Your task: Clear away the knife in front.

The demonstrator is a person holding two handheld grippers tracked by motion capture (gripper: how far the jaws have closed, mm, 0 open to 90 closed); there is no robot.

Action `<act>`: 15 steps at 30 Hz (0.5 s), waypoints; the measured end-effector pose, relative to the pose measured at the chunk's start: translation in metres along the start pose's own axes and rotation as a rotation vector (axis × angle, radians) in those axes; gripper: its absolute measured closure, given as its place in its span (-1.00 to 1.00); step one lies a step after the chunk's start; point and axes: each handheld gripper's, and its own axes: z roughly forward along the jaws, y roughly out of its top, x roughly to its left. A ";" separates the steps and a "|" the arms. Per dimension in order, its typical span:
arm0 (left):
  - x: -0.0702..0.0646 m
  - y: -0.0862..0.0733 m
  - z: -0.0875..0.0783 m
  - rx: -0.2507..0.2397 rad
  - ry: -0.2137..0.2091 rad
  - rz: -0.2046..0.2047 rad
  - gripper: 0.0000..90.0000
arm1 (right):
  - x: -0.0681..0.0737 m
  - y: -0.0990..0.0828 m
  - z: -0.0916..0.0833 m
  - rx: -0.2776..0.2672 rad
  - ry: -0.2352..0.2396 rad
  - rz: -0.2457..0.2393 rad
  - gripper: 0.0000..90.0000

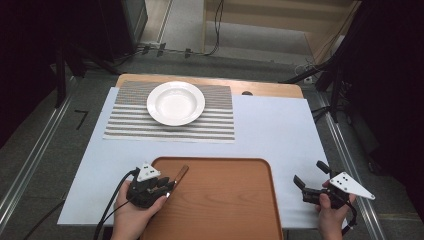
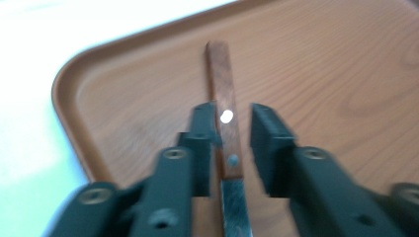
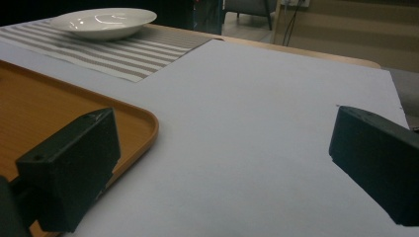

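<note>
we see the knife [image 2: 226, 123] lying at the left near corner of the tray [image 1: 240, 210], its long axis slanted, the wooden handle pointing away toward the plate [image 1: 175, 103] and the blade toward us. the left gripper [image 1: 167, 187] is clenched around the handle. the right gripper [image 1: 310, 177], right of the tray, stands wide apart, grasping nothing. the tray lies on a white sheet [image 1: 280, 130]; beyond it a striped mat [image 1: 220, 120] carries the plate. the left gripper view shows the handle rivets.

Grey floor [image 1: 35, 150] with metal rails, dark stands, perhaps wooden steps [image 1: 280, 20] behind.
</note>
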 end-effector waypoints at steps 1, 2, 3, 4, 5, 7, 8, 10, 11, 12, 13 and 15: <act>-0.002 0.001 0.002 0.007 -0.016 0.010 0.92 | 0.000 0.000 0.000 0.001 -0.002 0.003 -1.00; -0.003 0.002 0.005 0.021 -0.022 0.024 0.98 | 0.000 0.000 0.000 0.001 -0.001 0.002 -1.00; -0.005 0.003 0.008 0.032 -0.022 0.035 0.98 | 0.000 0.000 0.000 0.001 -0.001 0.003 -1.00; -0.006 0.003 0.011 0.044 -0.025 0.044 0.98 | 0.000 0.000 0.000 0.001 -0.002 0.002 -1.00; -0.007 0.002 0.014 0.057 -0.028 0.051 0.98 | 0.000 0.000 0.000 0.001 -0.002 0.003 -1.00; -0.009 0.001 0.018 0.074 -0.019 0.063 0.99 | 0.000 0.000 0.000 0.001 -0.003 0.002 -1.00; -0.010 0.000 0.020 0.081 -0.009 0.070 0.99 | 0.000 0.000 0.000 0.001 -0.002 0.002 -1.00; -0.010 -0.001 0.023 0.095 -0.001 0.073 0.99 | 0.000 0.000 0.000 0.001 -0.001 -0.003 -1.00; -0.010 -0.001 0.023 0.103 0.006 0.078 0.99 | 0.000 0.000 0.000 0.002 -0.001 -0.006 -1.00; -0.009 -0.001 0.023 0.110 0.004 0.074 0.99 | 0.000 0.000 0.000 0.003 -0.001 -0.006 -1.00; -0.007 -0.002 0.023 0.111 0.003 0.070 0.99 | 0.001 0.000 0.000 0.003 0.000 -0.007 -1.00; -0.005 -0.003 0.022 0.115 0.003 0.060 0.99 | 0.001 0.000 0.001 0.004 0.001 -0.009 -1.00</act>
